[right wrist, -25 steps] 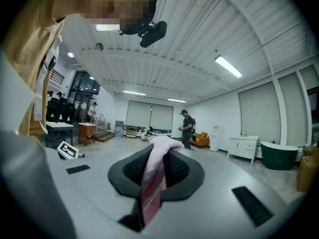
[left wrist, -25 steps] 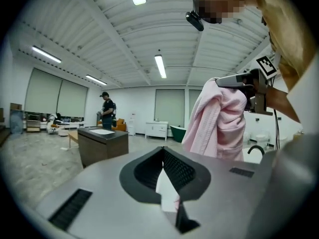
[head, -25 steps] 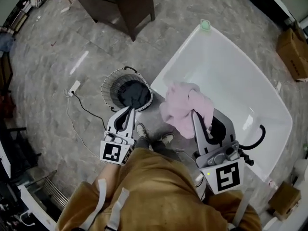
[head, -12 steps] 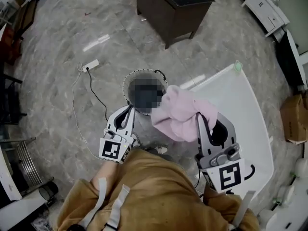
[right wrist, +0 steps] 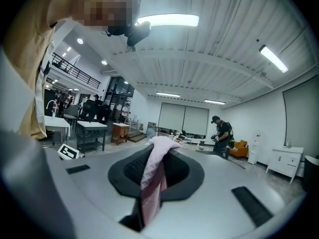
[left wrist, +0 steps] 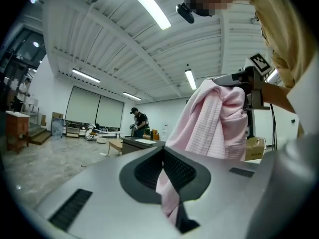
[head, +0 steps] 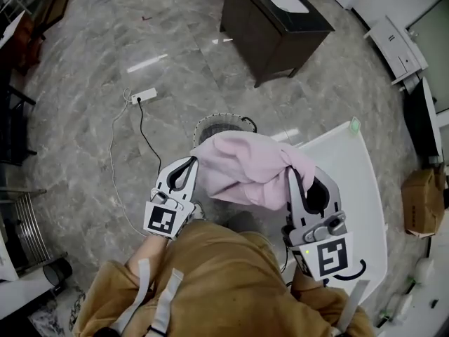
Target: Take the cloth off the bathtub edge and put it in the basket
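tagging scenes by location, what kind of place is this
Probably a big indoor hall staged as a mock bathroom: a white bathtub and dark sink cabinet on open floor, strip lights overhead.

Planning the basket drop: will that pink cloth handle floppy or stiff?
Probably floppy: the pink cloth sags between the left gripper and right gripper. Likely light, since pinched edges carry it. It may drape over the basket.

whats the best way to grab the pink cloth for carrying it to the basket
By two opposite edges, one gripper from each side. The left gripper pinches the cloth at its left edge, the right gripper at its right, so the limp fabric drapes between them over the basket.
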Motion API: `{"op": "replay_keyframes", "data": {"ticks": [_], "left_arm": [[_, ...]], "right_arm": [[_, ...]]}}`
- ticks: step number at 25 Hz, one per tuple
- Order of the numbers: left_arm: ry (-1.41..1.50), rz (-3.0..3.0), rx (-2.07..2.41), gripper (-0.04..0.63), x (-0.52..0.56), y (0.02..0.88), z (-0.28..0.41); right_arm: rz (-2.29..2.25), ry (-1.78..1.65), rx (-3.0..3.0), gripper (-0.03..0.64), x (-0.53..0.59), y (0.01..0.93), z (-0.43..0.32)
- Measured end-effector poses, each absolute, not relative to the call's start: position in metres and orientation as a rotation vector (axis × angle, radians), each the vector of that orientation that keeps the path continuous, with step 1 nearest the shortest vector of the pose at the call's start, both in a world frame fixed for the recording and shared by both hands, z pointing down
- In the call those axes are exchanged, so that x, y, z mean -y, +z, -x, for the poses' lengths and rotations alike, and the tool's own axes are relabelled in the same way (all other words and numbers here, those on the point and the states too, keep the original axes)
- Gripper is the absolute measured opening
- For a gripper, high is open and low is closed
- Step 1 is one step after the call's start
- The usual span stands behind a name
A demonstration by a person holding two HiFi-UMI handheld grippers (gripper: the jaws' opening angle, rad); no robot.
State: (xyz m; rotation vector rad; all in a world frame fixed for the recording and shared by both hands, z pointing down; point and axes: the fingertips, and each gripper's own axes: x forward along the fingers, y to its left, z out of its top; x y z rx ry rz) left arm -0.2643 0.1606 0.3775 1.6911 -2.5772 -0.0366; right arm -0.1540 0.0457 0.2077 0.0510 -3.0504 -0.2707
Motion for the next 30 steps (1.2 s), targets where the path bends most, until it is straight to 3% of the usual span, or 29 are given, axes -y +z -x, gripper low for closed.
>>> {"op": "replay_keyframes", "data": {"ticks": [11,30], "left_arm": [[-0.048,-1.477,2.707,0.008,-0.166,0.379,0.272],[-0.009,-1.283,2.756,0.008,-0.149,0.394,0.265]], "right_arm": [[0.261,-0.307,3.059,0.040,-0.047,0.207,0.198],[0.303,-0.412,3.028,0.040,0.019,0.253,0.259]]}}
